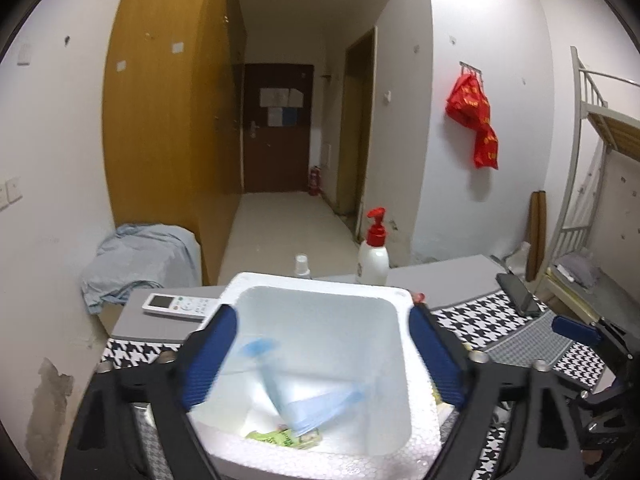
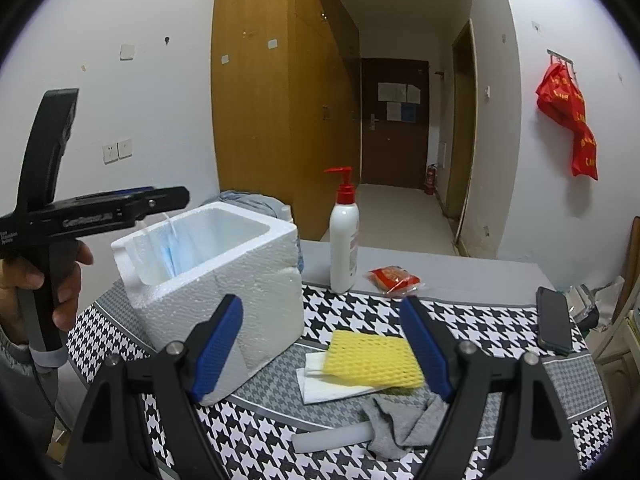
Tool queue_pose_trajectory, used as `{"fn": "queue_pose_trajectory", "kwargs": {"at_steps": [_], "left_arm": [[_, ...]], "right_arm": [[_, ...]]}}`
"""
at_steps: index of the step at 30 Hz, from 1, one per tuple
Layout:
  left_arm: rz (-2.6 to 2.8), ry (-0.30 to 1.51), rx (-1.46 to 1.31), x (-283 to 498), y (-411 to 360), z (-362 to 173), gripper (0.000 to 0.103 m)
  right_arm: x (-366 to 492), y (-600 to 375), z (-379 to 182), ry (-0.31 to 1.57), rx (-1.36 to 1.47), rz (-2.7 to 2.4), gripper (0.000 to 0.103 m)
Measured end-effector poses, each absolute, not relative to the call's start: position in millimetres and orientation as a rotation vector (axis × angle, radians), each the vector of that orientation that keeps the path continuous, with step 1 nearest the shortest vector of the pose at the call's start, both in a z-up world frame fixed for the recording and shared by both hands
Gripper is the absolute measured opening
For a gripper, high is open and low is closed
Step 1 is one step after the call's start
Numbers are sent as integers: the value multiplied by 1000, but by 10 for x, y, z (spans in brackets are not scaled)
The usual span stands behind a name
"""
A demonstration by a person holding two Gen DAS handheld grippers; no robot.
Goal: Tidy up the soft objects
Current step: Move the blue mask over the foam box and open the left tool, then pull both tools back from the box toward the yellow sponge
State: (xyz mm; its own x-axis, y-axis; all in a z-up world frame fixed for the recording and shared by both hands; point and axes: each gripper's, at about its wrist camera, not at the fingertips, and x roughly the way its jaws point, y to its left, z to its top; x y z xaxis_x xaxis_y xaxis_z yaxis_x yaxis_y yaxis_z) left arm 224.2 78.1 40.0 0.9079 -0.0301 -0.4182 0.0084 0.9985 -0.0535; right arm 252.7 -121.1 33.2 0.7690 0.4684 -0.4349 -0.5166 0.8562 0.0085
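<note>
A white foam box stands on the houndstooth table mat. My left gripper is open above its mouth; a blue face mask is blurred inside the box, free of the fingers. A green-printed packet lies on the box floor. My right gripper is open and empty, over a yellow foam net on a white tissue. A grey sock and a white foam tube lie nearer.
A white pump bottle with red top, a red snack packet, a phone and a remote sit on the table. A small bottle stands behind the box.
</note>
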Motion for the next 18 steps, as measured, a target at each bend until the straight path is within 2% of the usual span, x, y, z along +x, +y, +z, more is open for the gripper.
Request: {"fn": "queue_pose_trajectory", "kwargs": {"at_steps": [2,7,18], "left_arm": [[-2,412,-59,2172,800,419,102],[10,384,-76,1957,841,459,102],[122,290,-53,1235,903,470,102]], "right_arm": [[2516,-1239,349,436,-92,537,84],[2384,-1228,406,403,-65,585,93],[1995,-995,424,374,-78,696,93]]}}
